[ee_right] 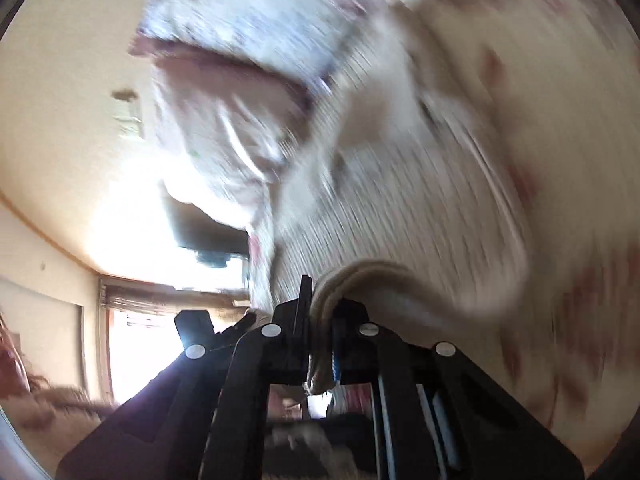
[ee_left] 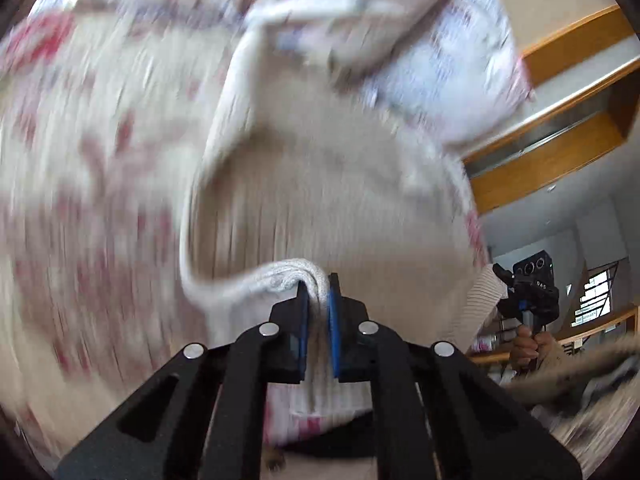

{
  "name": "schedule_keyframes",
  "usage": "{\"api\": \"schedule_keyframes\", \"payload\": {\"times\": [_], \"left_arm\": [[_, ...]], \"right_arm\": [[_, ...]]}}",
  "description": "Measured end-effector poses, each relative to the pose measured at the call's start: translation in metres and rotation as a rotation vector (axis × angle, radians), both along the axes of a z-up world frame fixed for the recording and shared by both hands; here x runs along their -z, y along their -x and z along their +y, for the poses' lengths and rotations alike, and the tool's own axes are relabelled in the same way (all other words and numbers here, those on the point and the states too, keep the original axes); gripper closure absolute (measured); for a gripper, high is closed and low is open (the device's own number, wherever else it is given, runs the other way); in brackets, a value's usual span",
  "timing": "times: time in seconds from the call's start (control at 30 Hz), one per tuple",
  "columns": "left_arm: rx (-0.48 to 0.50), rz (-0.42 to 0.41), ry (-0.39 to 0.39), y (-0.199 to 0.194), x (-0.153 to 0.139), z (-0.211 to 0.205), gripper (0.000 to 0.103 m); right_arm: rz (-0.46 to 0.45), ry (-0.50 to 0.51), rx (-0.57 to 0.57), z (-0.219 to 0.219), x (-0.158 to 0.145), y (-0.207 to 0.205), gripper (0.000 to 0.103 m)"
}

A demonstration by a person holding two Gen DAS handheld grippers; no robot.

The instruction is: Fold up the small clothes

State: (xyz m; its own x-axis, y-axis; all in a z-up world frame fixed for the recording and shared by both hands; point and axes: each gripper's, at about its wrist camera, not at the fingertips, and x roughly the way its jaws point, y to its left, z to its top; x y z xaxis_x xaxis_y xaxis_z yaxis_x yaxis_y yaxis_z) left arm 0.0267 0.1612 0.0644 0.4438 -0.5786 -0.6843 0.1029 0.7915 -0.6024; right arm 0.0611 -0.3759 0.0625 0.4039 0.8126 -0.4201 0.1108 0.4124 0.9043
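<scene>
A cream ribbed garment [ee_left: 320,184] with small red prints fills the left wrist view, blurred by motion and held up in the air. My left gripper [ee_left: 319,300] is shut on its thick ribbed hem. The same garment [ee_right: 420,208] fills the right wrist view, with a pale blue-printed part [ee_right: 248,20] hanging at the top. My right gripper [ee_right: 322,312] is shut on another stretch of the hem. The right gripper [ee_left: 532,296], held in a hand, also shows at the right edge of the left wrist view.
Wooden beams [ee_left: 568,92] and a ceiling show at the right of the left wrist view. A bright window [ee_right: 136,344] and cream walls [ee_right: 60,120] show at the left of the right wrist view. Blurred fabric [ee_left: 592,380] lies low at the right.
</scene>
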Motion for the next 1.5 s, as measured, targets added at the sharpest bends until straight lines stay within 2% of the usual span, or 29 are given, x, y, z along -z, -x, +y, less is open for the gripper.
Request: {"api": "schedule_keyframes", "payload": {"times": [0.07,0.1,0.13,0.17,0.2,0.23,0.27,0.3,0.33,0.43,0.5,0.6,0.63,0.7,0.73,0.77,0.83,0.9,1.0,1.1,1.17,1.23,1.3,1.33,1.37,1.43,1.5], "left_arm": [[-0.060,-0.103,0.019,-0.048,-0.021,0.009,0.093],[-0.098,-0.135,0.014,-0.071,-0.027,0.013,0.091],[-0.134,-0.154,-0.001,-0.093,-0.031,0.014,0.087],[-0.163,-0.152,-0.027,-0.115,-0.032,0.014,0.079],[-0.179,-0.134,-0.051,-0.130,-0.030,0.012,0.074],[-0.204,-0.113,-0.085,-0.138,-0.030,0.013,0.053],[-0.229,-0.098,-0.122,-0.142,-0.028,0.015,0.034],[-0.238,-0.103,-0.126,-0.140,-0.026,0.018,0.033],[-0.232,-0.103,-0.112,-0.137,-0.020,0.022,0.030],[-0.214,-0.017,-0.115,-0.138,0.007,0.028,0.030],[-0.196,0.036,-0.122,-0.142,0.025,0.024,0.031],[-0.179,0.072,-0.108,-0.149,0.046,0.016,0.032],[-0.177,0.079,-0.090,-0.151,0.050,0.012,0.037],[-0.178,0.094,-0.042,-0.160,0.061,0.004,0.058],[-0.195,0.100,-0.016,-0.163,0.066,-0.001,0.073],[-0.211,0.109,0.026,-0.165,0.070,-0.003,0.082],[-0.261,0.118,0.086,-0.166,0.068,-0.007,0.086],[-0.241,0.077,0.217,-0.166,0.049,-0.020,0.088],[-0.105,-0.007,0.355,-0.176,0.007,-0.076,0.089],[0.101,-0.041,0.483,-0.197,-0.023,-0.170,0.090],[0.227,-0.002,0.543,-0.211,-0.024,-0.241,0.087],[0.304,0.104,0.606,-0.224,-0.011,-0.298,0.084],[0.327,0.167,0.670,-0.228,0.000,-0.325,0.083],[0.320,0.161,0.677,-0.228,0.001,-0.326,0.082],[0.308,0.126,0.648,-0.227,-0.002,-0.320,0.074],[0.255,0.048,0.522,-0.226,-0.008,-0.296,0.058],[0.183,-0.023,0.339,-0.224,-0.011,-0.268,0.051]], "right_arm": [[-0.101,0.046,0.076,-0.009,-0.019,-0.053,0.095],[-0.125,0.064,0.126,-0.013,-0.023,-0.073,0.094],[-0.121,0.104,0.199,-0.018,-0.023,-0.099,0.089],[-0.100,0.128,0.237,-0.021,-0.020,-0.115,0.081],[-0.082,0.152,0.254,-0.022,-0.019,-0.123,0.054],[-0.045,0.208,0.274,-0.018,-0.017,-0.133,0.037],[-0.032,0.226,0.279,-0.013,-0.015,-0.135,0.036],[-0.037,0.222,0.272,-0.015,-0.015,-0.127,0.033],[-0.049,0.233,0.261,-0.013,-0.015,-0.121,0.023],[-0.041,0.314,0.251,-0.009,-0.010,-0.109,0.019],[-0.007,0.298,0.259,-0.013,-0.001,-0.107,0.019],[0.003,0.279,0.267,-0.023,0.004,-0.095,0.019],[0.004,0.276,0.266,-0.023,0.004,-0.094,0.019],[0.007,0.269,0.263,-0.023,0.005,-0.092,0.019],[0.009,0.266,0.262,-0.024,0.006,-0.090,0.019],[0.012,0.262,0.261,-0.025,0.008,-0.088,0.019],[0.019,0.257,0.270,-0.027,0.009,-0.083,0.019],[0.021,0.253,0.286,-0.034,0.009,-0.078,0.019],[0.013,0.267,0.320,-0.050,0.006,-0.070,0.019],[-0.002,0.275,0.357,-0.068,0.002,-0.065,0.019],[-0.006,0.274,0.387,-0.080,0.001,-0.063,0.019],[0.000,0.275,0.403,-0.089,0.001,-0.064,0.019],[0.010,0.265,0.398,-0.095,0.002,-0.066,0.019],[0.017,0.254,0.386,-0.097,0.002,-0.067,0.016],[0.025,0.250,0.371,-0.098,0.003,-0.070,0.014],[0.044,0.243,0.331,-0.099,0.007,-0.077,0.010],[0.085,0.222,0.290,-0.097,0.016,-0.088,0.010]]}}
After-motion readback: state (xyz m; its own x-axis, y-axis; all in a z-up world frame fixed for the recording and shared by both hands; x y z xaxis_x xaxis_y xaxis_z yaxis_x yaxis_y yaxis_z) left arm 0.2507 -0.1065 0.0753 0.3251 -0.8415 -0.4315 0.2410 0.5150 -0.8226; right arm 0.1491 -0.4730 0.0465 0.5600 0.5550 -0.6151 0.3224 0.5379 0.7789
